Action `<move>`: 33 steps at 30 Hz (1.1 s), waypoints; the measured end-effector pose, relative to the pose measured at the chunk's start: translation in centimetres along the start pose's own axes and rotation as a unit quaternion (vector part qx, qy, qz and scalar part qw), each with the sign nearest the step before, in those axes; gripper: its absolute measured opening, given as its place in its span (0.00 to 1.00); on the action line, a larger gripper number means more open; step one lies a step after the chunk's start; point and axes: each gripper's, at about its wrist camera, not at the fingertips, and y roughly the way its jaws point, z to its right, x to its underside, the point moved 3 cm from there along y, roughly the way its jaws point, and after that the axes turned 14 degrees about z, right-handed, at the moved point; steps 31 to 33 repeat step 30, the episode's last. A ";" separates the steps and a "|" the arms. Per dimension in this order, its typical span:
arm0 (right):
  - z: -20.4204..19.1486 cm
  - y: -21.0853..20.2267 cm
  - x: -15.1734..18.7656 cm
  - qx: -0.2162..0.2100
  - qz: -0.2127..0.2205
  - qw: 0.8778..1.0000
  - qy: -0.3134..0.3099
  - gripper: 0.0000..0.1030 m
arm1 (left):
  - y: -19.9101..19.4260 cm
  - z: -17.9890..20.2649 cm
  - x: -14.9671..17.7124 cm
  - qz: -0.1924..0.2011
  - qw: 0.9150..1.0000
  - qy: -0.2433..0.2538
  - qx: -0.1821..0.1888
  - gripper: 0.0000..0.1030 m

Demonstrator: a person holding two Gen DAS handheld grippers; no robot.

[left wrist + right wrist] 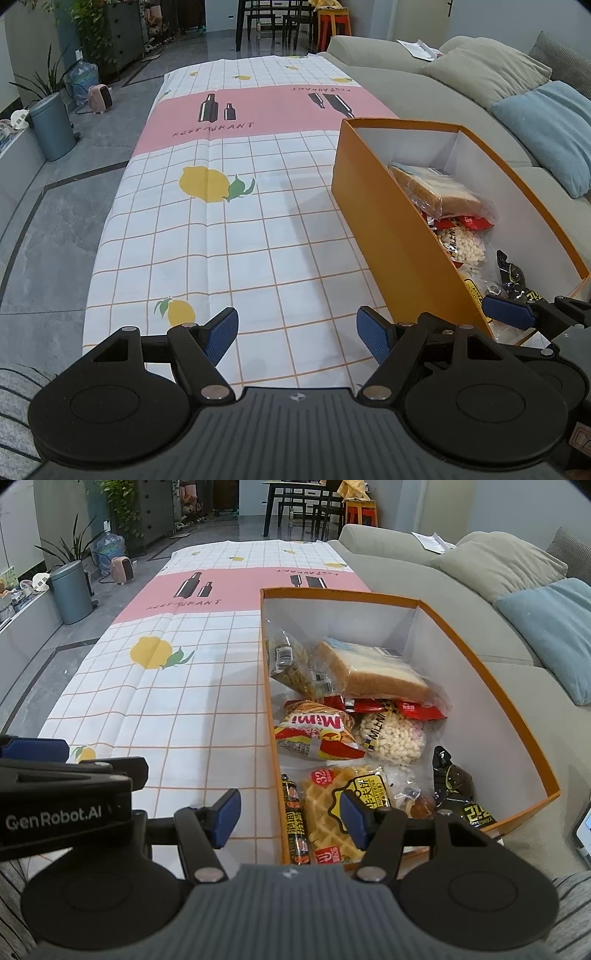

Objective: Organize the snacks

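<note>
An orange box (480,664) with white inner walls stands on the right side of the table and holds several snack packs. Among them are bagged bread (369,670), a red Mimi bag (317,734), a pack of white puffs (395,738), a waffle pack (332,808), a sausage stick (295,819) and a dark packet (456,786). My right gripper (290,818) is open over the box's near left corner with nothing between its blue pads. My left gripper (297,334) is open and empty above the tablecloth, left of the box (373,206).
The table wears a white checked cloth (229,236) with lemons and a pink band. A grey sofa (413,81) with a blue cushion (550,129) runs along the right. A blue bin (51,125) and plants stand on the floor at the left.
</note>
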 end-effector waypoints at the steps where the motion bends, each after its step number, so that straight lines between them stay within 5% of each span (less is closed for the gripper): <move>1: 0.0 0.0 0.0 0.001 0.000 1.000 -0.001 0.57 | 0.0 0.0 0.0 -0.001 1.000 -0.001 0.000 0.84; 33: -0.1 -0.5 0.3 -0.003 0.003 1.000 -0.001 0.54 | -0.4 0.3 0.1 0.004 1.000 0.013 0.000 0.84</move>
